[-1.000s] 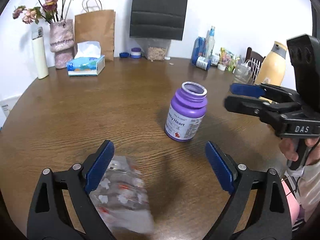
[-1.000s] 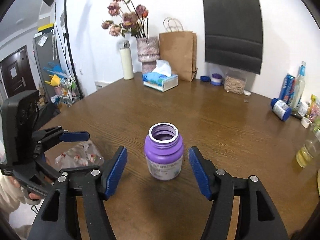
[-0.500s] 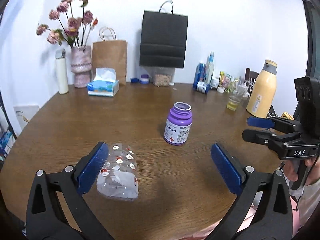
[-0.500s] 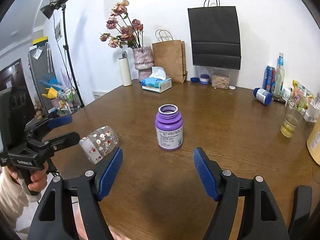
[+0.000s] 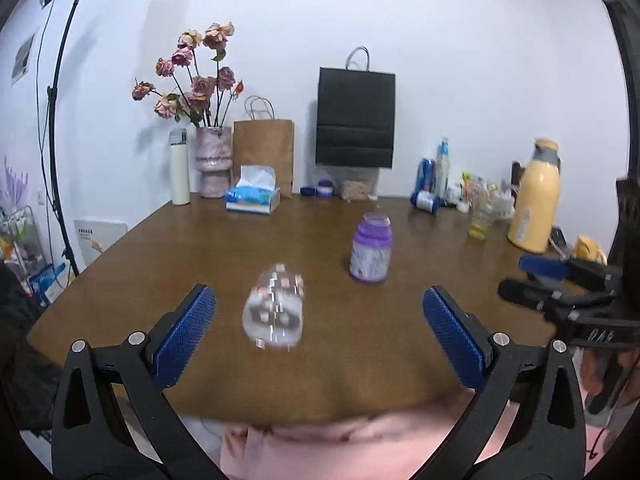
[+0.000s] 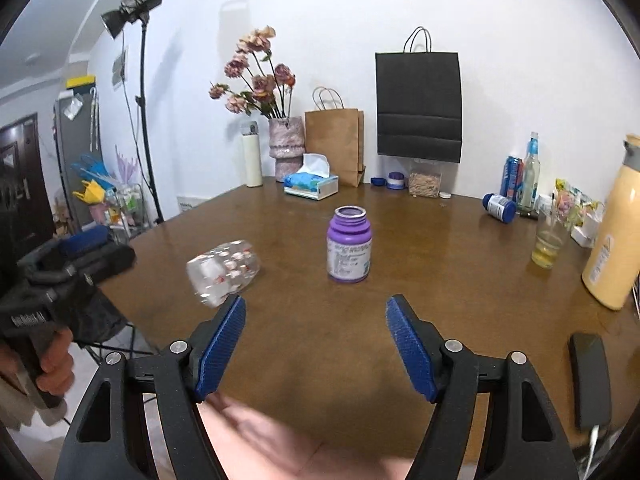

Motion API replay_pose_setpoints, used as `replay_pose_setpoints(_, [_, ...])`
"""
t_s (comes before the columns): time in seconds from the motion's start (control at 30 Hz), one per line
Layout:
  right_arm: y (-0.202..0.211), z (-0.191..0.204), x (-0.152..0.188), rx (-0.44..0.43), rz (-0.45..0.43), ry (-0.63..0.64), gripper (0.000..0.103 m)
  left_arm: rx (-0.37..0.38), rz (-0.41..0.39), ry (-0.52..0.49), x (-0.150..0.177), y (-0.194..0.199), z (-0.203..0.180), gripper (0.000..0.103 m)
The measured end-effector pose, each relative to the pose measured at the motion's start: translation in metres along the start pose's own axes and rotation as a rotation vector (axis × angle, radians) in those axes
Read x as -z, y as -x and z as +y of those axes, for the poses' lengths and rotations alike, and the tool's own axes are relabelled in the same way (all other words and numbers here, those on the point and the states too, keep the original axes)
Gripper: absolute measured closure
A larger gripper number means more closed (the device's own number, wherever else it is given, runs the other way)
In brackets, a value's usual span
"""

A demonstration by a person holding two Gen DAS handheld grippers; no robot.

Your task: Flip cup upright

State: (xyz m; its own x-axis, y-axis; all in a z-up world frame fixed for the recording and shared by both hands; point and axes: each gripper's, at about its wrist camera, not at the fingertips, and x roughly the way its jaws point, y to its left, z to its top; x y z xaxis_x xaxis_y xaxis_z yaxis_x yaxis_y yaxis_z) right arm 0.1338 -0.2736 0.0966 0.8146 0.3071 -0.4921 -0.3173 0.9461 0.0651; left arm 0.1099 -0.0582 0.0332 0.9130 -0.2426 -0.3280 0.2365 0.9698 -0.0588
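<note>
Left wrist view: clear plastic cup with red-and-white print (image 5: 275,312) on its side on the brown wooden table (image 5: 400,344), long axis pointing away.
Bearing: cup ahead, between spread pads of left gripper (image 5: 319,332), untouched.
Right gripper (image 6: 316,348): wide open, empty; cup off its left.
Nearer: left.
Purple plastic jar (image 6: 349,245): upright, lidless, contents unseen.

Left claw (image 5: 319,336) gaping wide, blue pads (image 5: 185,336) well apart, gripping nothing. Right claw (image 6: 316,350) likewise spread wide, pads (image 6: 412,354) apart, nothing between. Both pointing forward, roughly level. Left hand (image 6: 52,364) wrapping handle of left claw; right hand (image 5: 600,372) partly showing under right claw's body.
</note>
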Motion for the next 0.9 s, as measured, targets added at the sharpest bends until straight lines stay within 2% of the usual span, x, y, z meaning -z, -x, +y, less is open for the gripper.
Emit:
replay_pose_setpoints(0.1, [0.024,0.013,0.019,-0.008,-0.045,0.01,0.025,-0.029,0.028,0.036,0.02,0.019,0.0,0.0])
replay_pose_setpoints(0.17, [0.041,0.023,0.035,0.003,-0.06,0.017,0.025,-0.007,0.038,0.053,0.034,0.039,0.0,0.0])
replay_pose_setpoints(0.3, [0.06,0.04,0.059,-0.02,-0.061,0.01,0.025,-0.039,-0.044,-0.006,0.045,0.069,-0.008,0.0])
replay_pose_setpoints(0.4, [0.062,0.048,0.062,-0.011,-0.072,0.045,0.025,-0.04,-0.079,0.015,0.042,0.073,-0.005,0.0])
replay_pose_setpoints(0.9, [0.066,0.044,0.062,-0.004,-0.092,0.021,0.025,-0.044,-0.091,0.003,0.042,0.077,-0.007,0.0])
